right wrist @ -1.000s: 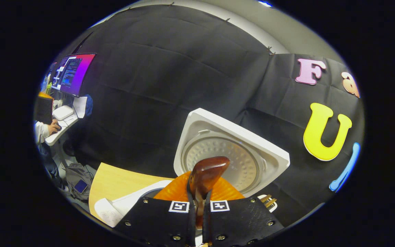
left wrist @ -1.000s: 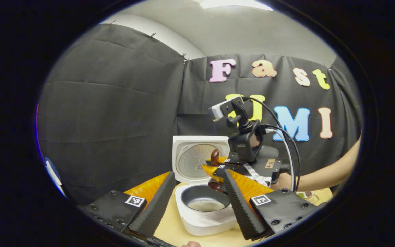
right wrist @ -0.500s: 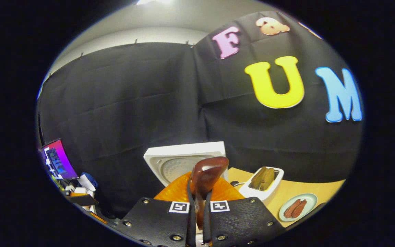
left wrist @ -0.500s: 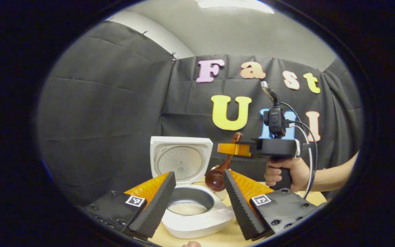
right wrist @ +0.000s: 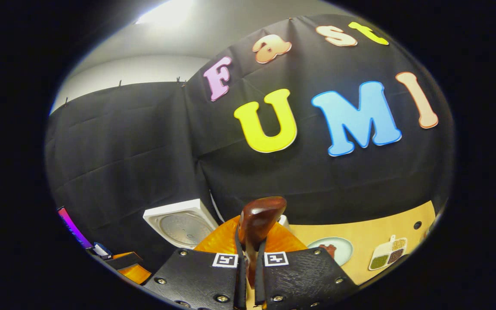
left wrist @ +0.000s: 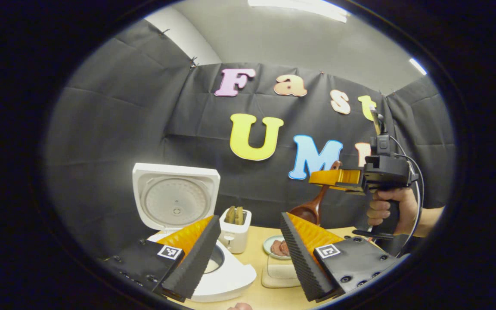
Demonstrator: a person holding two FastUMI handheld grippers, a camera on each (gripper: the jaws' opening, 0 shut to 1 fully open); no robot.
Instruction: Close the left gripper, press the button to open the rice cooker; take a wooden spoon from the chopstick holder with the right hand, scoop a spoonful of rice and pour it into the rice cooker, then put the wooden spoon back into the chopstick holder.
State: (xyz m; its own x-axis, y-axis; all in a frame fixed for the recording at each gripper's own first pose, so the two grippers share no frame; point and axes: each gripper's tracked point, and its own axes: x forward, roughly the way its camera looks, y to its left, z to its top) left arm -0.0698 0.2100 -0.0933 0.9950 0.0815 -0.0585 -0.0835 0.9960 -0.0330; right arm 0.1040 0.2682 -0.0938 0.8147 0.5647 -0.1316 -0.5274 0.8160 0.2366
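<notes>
I am working in a booth with black cloth walls, a grey ceiling with a bright light, and a pale wooden table (left wrist: 256, 241) down below. On the table the white rice cooker (left wrist: 226, 275) stands with its lid (left wrist: 175, 200) already up, so I think the button job is done. In the left gripper view my left gripper (left wrist: 248, 254) sits low in front of the cooker with its two fingers apart and nothing between them. Just past the cooker there is a small white toaster (left wrist: 236, 234) with bread in it, a plate (left wrist: 274, 246) with dark food on it, and a flat white piece (left wrist: 280, 273) of something near me. My right gripper (left wrist: 330, 176) is up in the air on the right side, well away from the cooker, held by a hand (left wrist: 388, 211). Its fingers are squeezed tight on the handle of the wooden spoon (left wrist: 312, 202), and the bowl of the spoon hangs down below it. In the right gripper view the spoon handle (right wrist: 258, 226) pokes up between the pressed-together fingers, and I can see a little tray (right wrist: 388, 252) of grains on the table. I can't tell if there is rice in the spoon now. I guess the scoop and pour are done, and what is left is putting the spoon back in the chopstick holder, which I can't pick out here.
</notes>
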